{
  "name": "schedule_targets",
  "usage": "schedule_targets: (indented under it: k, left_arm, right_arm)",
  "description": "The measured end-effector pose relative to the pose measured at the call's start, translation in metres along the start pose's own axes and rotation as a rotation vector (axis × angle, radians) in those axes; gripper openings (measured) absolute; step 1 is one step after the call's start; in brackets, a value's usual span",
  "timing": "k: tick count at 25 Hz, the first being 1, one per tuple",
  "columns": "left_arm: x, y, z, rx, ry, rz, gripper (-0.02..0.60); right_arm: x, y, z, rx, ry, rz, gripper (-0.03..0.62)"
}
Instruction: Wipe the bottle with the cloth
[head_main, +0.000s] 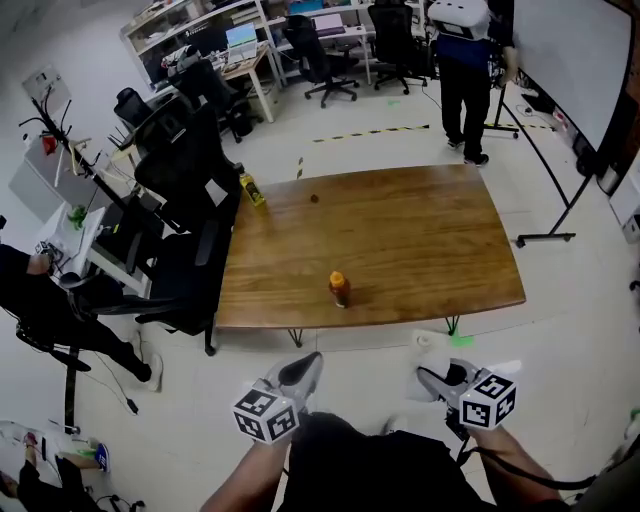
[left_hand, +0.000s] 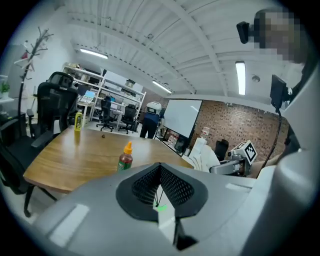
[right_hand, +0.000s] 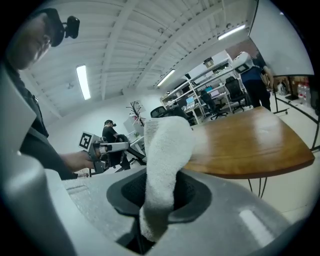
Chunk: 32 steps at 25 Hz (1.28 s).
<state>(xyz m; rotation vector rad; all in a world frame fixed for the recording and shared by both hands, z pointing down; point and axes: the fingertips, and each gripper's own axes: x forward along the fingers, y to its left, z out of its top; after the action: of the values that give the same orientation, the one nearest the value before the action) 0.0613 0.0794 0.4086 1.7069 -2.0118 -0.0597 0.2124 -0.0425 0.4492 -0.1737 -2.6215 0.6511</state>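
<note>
The small red-brown sauce bottle with an orange cap (left_hand: 125, 159) loses its base behind the grey body of the left hand-held gripper (left_hand: 160, 186) in that gripper's view, and its label print is too small to read. The fluffy white cloth (right_hand: 162, 160) has its lower end buried between the jaws of the right hand-held gripper (right_hand: 159, 197). A dark speck (head_main: 314, 198) on the brown wooden worktop (head_main: 420, 240) is too small to identify.

Even, bright ceiling-strip light (right_hand: 83, 82) — soft shadows, heavy fisheye bending, dark vignetted corners.
</note>
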Motion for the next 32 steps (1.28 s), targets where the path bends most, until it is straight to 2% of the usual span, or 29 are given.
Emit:
schedule_targets:
  k: [3, 5, 9, 12, 15, 21, 24, 26, 32]
  left_arm:
    - [0.008, 0.012, 0.007, 0.098, 0.021, 0.001, 0.017]
    - [0.017, 0.029, 0.021, 0.139, 0.006, 0.002, 0.017]
    - [0.050, 0.058, 0.057, 0.204, -0.040, -0.067, 0.037]
    - [0.083, 0.077, 0.071, 0.317, -0.005, -0.159, 0.061]
    - [0.109, 0.089, 0.076, 0.417, 0.041, -0.286, 0.090]
    - [0.149, 0.107, 0.060, 0.625, 0.140, -0.558, 0.127]
    - [0.156, 0.109, 0.050, 0.650, 0.169, -0.697, 0.146]
    - [0.159, 0.108, 0.045, 0.646, 0.183, -0.756, 0.153]
    - [0.166, 0.099, 0.036, 0.627, 0.182, -0.830, 0.153]
  right_arm:
    - [0.006, -0.006, 0.002, 0.035, -0.023, -0.014, 0.075]
    - [0.011, -0.003, 0.003, 0.045, -0.023, -0.023, 0.075]
    - [0.018, -0.013, 0.004, 0.059, -0.022, -0.087, 0.075]
    - [0.031, -0.030, 0.017, 0.097, -0.061, -0.184, 0.075]
    - [0.050, -0.033, 0.040, 0.133, -0.139, -0.255, 0.075]
    - [0.101, -0.026, 0.065, 0.157, -0.229, -0.376, 0.075]
    - [0.118, -0.018, 0.070, 0.204, -0.290, -0.436, 0.075]
    - [0.125, -0.013, 0.069, 0.259, -0.329, -0.456, 0.075]
    - [0.138, -0.009, 0.058, 0.306, -0.335, -0.476, 0.075]
